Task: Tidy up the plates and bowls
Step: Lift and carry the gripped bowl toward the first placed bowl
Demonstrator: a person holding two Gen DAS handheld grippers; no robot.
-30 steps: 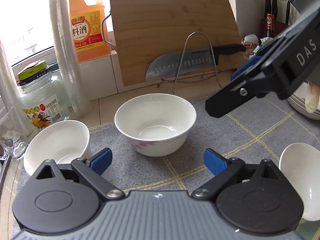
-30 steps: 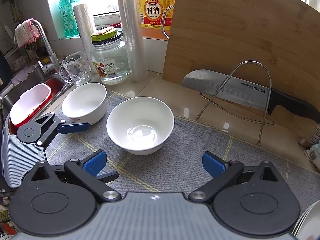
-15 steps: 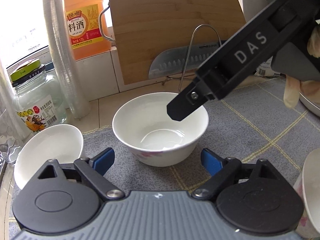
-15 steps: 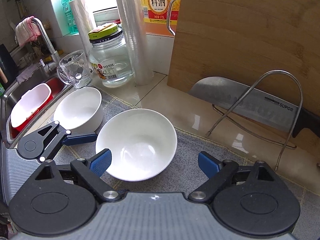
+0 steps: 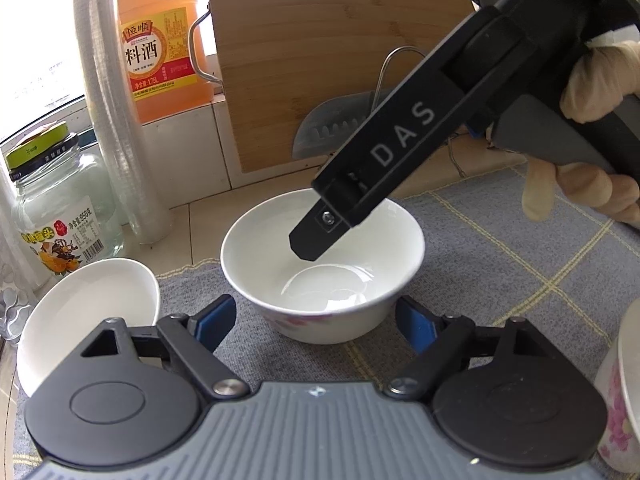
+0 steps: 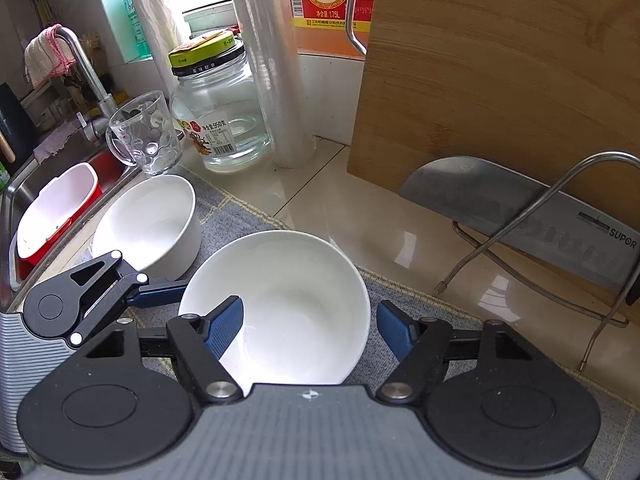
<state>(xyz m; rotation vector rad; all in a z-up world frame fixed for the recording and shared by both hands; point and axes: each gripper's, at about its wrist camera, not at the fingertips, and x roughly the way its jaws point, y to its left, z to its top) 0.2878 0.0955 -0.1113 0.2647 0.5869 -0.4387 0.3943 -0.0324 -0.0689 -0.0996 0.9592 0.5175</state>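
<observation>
A white bowl with a pink flower print (image 5: pixel 320 276) stands on the grey mat, also in the right wrist view (image 6: pixel 292 308). My right gripper (image 6: pixel 310 324) is open, its left finger (image 6: pixel 224 326) inside the bowl and its right finger outside the rim. In the left wrist view the right gripper's finger (image 5: pixel 320 236) dips into the bowl. My left gripper (image 5: pixel 316 324) is open and empty, just in front of the bowl. A second white bowl (image 5: pixel 80 312) sits at the left, also in the right wrist view (image 6: pixel 148 224). A third flowered bowl (image 5: pixel 624 392) shows at the right edge.
A glass jar (image 6: pixel 216 112), a glass mug (image 6: pixel 144 140), a plastic roll (image 6: pixel 272 60) and a cooking wine bottle (image 5: pixel 164 48) stand behind. A cutting board (image 6: pixel 500 80) and a cleaver (image 6: pixel 520 216) lean on a wire rack. The sink (image 6: pixel 52 208) is at the left.
My right gripper has moved forward and down, so its fingers now straddle the flowered bowl's rim. My left gripper has moved a little closer to the bowl.
</observation>
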